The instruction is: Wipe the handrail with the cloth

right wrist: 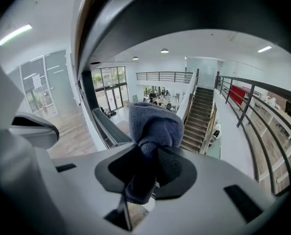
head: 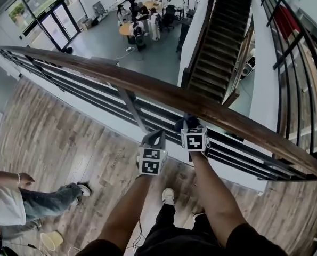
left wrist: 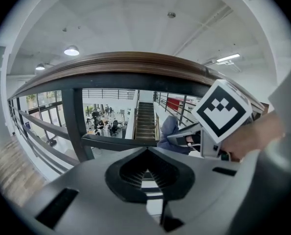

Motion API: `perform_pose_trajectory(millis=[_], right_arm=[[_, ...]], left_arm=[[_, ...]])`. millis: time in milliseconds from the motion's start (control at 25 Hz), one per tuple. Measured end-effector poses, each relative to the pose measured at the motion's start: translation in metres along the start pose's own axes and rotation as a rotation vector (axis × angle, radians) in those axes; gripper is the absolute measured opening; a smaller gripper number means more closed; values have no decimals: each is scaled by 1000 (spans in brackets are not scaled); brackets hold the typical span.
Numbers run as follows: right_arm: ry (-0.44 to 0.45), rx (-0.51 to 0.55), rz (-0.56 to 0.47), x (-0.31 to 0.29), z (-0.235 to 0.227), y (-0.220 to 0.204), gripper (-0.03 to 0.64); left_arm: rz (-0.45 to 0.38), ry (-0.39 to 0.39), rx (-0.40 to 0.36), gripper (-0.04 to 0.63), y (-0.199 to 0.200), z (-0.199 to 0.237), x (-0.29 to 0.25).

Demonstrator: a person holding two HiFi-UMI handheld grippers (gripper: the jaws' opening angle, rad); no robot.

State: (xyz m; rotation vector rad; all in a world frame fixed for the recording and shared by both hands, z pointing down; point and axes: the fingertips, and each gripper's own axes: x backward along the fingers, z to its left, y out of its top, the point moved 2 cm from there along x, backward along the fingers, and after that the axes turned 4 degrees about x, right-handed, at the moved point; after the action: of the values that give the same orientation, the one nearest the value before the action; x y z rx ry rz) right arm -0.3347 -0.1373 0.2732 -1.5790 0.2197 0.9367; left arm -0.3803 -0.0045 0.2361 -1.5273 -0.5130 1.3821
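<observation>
Cloth in right tongs, near edge of handrail

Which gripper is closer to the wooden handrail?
Right. The right gripper, jaws shut on the cloth, is close under the handrail; the left gripper sits lower, farther from it.

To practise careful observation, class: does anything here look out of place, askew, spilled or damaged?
Nothing stands out. The wooden handrail runs unbroken and looks undamaged. The blue cloth is bunched between the jaws of the right gripper, close under the rail. The left gripper is shut and empty beside it.
</observation>
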Motion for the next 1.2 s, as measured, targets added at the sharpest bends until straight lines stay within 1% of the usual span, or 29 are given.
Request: perform_pose_trajectory(millis=[200, 400, 560, 720, 920, 1200], right_arm=[[-29, -28, -16, 26, -35, -20, 95], [-39, 7, -18, 52, -71, -42, 95], [-47, -41, -25, 73, -102, -62, 95], [-58, -57, -18, 93, -127, -80, 95], [-88, -70, -24, 122, -171, -105, 95], [-118, -120, -41, 160, -229, -142, 95]], left_arm=[[10, -31, -8, -2, 3, -45, -5], [23, -66, -50, -2, 3, -94, -10], [37, -86, -71, -3, 1, -124, -15], [50, -106, -77, -2, -1, -158, -21], [75, -169, -91, -2, 0, -216, -34], [117, -261, -112, -2, -14, -302, -52]])
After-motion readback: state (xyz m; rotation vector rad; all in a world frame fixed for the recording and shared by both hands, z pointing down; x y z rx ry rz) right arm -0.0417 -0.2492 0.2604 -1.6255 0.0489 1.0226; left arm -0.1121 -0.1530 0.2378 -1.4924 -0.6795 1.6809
